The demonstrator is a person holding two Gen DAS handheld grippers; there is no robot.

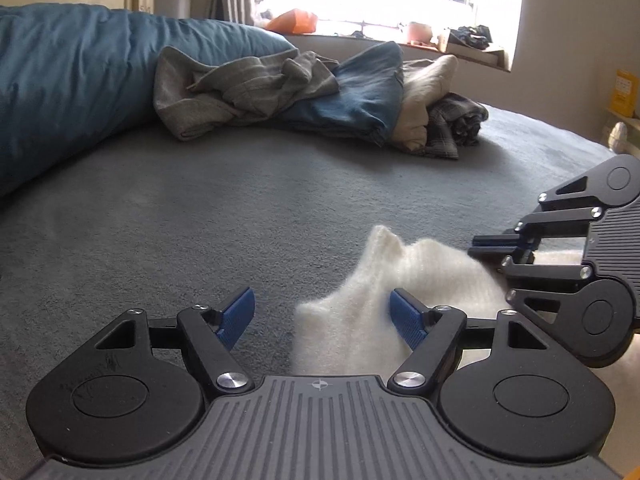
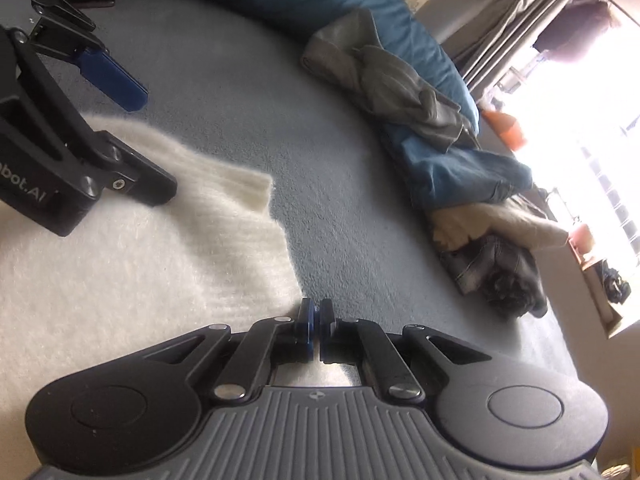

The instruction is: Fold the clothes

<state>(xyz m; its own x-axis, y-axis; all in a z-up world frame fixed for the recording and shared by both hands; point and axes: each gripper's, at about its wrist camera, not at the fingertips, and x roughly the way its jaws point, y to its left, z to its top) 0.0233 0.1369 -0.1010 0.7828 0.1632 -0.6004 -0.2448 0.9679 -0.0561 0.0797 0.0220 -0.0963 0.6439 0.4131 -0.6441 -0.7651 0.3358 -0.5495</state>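
A fluffy white sweater [image 1: 360,320] [image 2: 140,272] lies spread on the grey bed sheet [image 1: 180,220] [image 2: 240,92]. My left gripper [image 1: 322,304] [image 2: 154,144] is open and hovers low over the sweater's far edge; its right blue pad is over the knit and its left pad over bare sheet. My right gripper [image 2: 317,320] [image 1: 478,246] is shut, pinching the sweater's edge to the right of the left gripper. The knit rises in a small peak toward it.
A heap of unfolded clothes lies farther up the bed: a grey garment [image 1: 240,88] [image 2: 384,80], blue jeans [image 1: 352,96] [image 2: 452,168], a cream piece [image 1: 424,96] and a plaid one [image 1: 456,124]. A rolled blue duvet [image 1: 72,80] lines the left side. Behind it is a cluttered window sill [image 1: 460,46].
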